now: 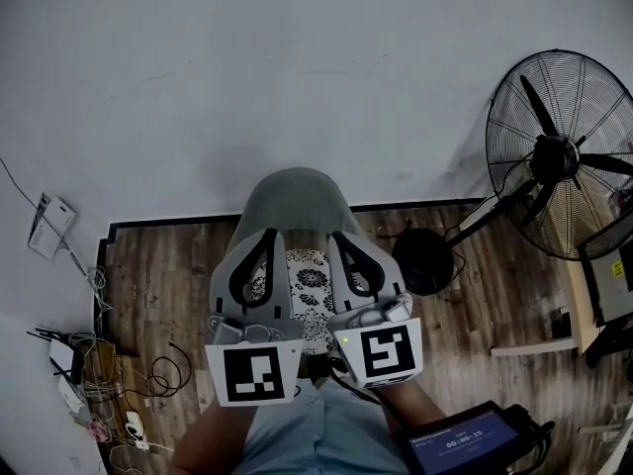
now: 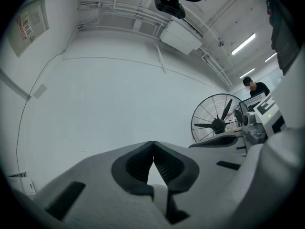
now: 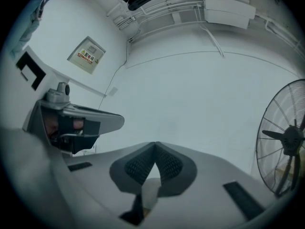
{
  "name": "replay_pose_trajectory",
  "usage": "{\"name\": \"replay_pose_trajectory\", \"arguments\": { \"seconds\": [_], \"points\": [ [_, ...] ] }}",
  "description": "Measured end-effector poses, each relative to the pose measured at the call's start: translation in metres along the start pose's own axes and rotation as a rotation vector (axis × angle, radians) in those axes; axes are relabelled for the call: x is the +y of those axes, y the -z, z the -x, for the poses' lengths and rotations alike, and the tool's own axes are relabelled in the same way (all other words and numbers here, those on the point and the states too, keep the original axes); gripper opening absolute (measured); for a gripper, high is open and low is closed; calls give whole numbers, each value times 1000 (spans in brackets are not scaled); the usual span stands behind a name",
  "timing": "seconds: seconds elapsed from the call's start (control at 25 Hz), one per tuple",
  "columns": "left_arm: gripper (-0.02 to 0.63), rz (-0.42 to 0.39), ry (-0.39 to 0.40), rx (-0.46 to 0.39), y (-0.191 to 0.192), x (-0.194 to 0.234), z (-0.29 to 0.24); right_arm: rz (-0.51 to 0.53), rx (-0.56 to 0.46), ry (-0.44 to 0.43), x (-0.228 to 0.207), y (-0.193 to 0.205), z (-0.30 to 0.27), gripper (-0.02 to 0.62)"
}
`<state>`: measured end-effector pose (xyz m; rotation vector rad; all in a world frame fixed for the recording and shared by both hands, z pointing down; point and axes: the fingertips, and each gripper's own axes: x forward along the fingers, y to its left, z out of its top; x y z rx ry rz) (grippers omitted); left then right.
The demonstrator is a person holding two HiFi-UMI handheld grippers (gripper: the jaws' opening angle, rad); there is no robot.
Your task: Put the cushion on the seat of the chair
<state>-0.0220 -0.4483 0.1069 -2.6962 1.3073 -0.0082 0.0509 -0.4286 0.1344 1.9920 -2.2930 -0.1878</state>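
Left tool (image 2: 152,146) and right tool (image 3: 155,146) were both pressed together, nothing btwn them, held level over the seat. Black-and-white floral fabric cushion (image 1: 309,277) lay on the seat of the grey round-backed chair (image 1: 297,198). I judged placement done, so no grip was needed.

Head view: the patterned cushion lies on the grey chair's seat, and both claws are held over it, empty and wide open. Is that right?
Wrong on one point: both are shut, not wide open. The left claw has its tips together in the left gripper view, the right claw in the right gripper view. The rest holds.
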Motion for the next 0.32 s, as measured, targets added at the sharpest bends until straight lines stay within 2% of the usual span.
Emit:
{"name": "replay_pose_trajectory", "arguments": {
  "seconds": [0.32],
  "points": [
    [3,0,4,-2,0,-2,0,0,-1,6,-1,1,2,5]
  ]
}}
